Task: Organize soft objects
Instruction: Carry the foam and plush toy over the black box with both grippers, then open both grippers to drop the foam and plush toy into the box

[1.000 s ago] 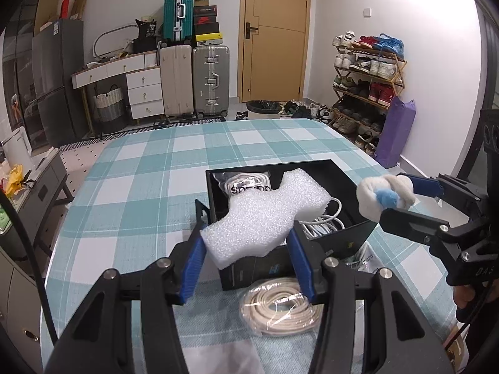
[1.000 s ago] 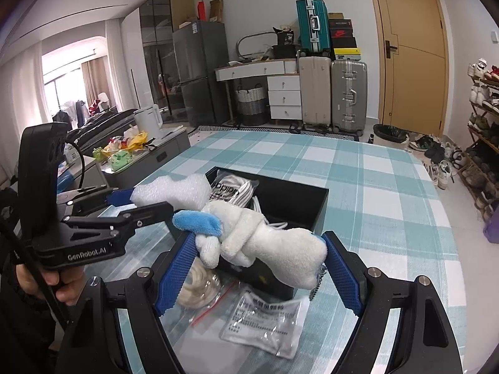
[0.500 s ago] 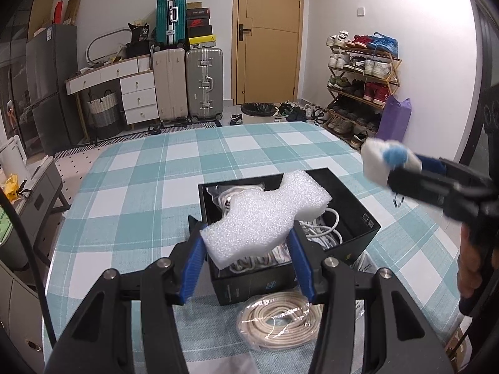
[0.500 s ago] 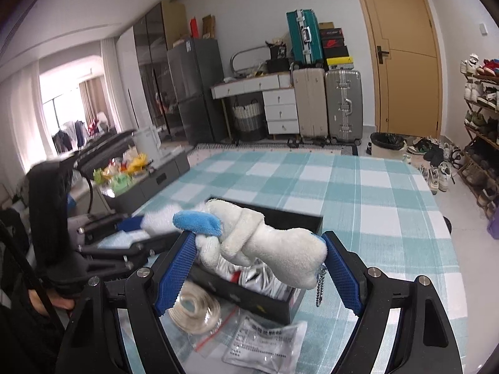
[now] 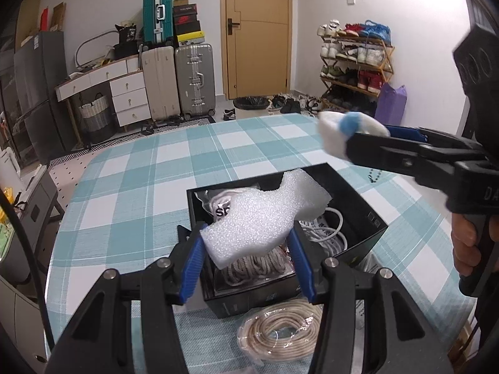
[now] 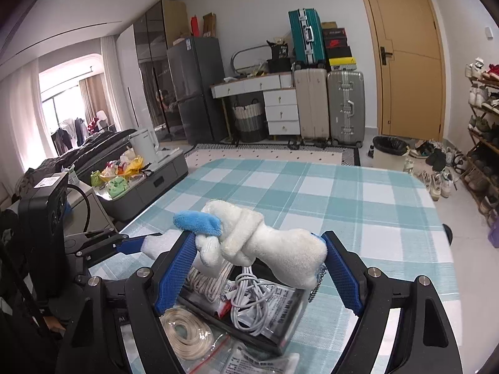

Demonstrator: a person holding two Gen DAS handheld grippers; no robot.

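My left gripper is shut on a white foam piece and holds it above the open black box. My right gripper is shut on a white plush toy with a blue ear, held above the same box. In the left wrist view the right gripper holds the plush toy high at the right, above the table. In the right wrist view the left gripper with the foam piece shows at the left.
The box holds white cables and bagged cords. A bagged beige cable coil and a flat packet lie on the teal checked tablecloth beside the box. Suitcases, drawers and a shoe rack stand beyond the table.
Both grippers have risen with their loads. The right gripper has lifted the plush toy higher and further over the table; the foam piece stays above the box.
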